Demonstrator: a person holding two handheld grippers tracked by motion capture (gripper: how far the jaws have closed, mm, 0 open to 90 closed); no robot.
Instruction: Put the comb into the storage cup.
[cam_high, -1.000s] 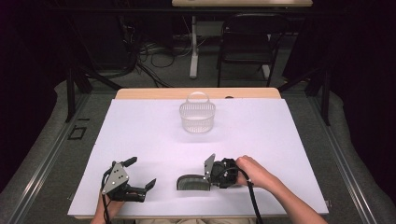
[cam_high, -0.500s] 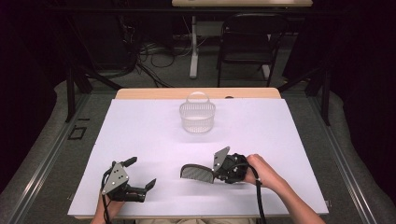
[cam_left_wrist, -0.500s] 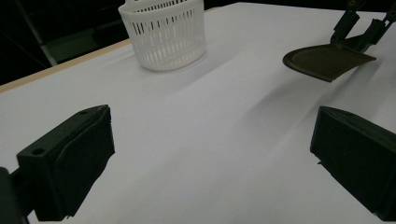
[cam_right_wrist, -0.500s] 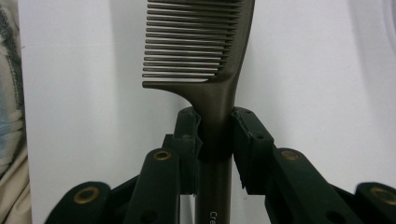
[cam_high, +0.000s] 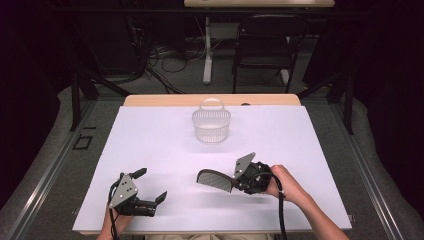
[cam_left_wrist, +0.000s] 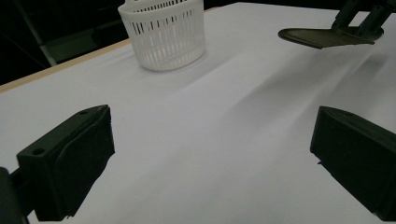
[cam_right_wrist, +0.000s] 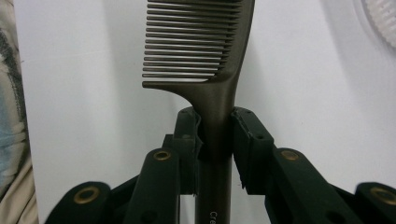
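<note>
So that the comb (cam_high: 216, 180) can travel to the basket (cam_high: 211, 124), our right gripper (cam_high: 239, 181) clamps its handle, while our left gripper (cam_high: 150, 189) rests open, farther from the basket.

A lab or recording studio: a table (cam_high: 150, 150) under a plain white sheet stands on grey carpet, black drapes darken the surround, loose cables (cam_high: 165, 55) trail on the floor at 11 o'clock, and 1 black chair (cam_high: 262, 40) waits at 1 o'clock

The comb (cam_right_wrist: 212, 60) is looking like smooth, slightly glossy dark plastic; the basket (cam_high: 211, 125) is showing white ribbed plastic, the bench (cam_high: 165, 150) a matt white sheet.
</note>
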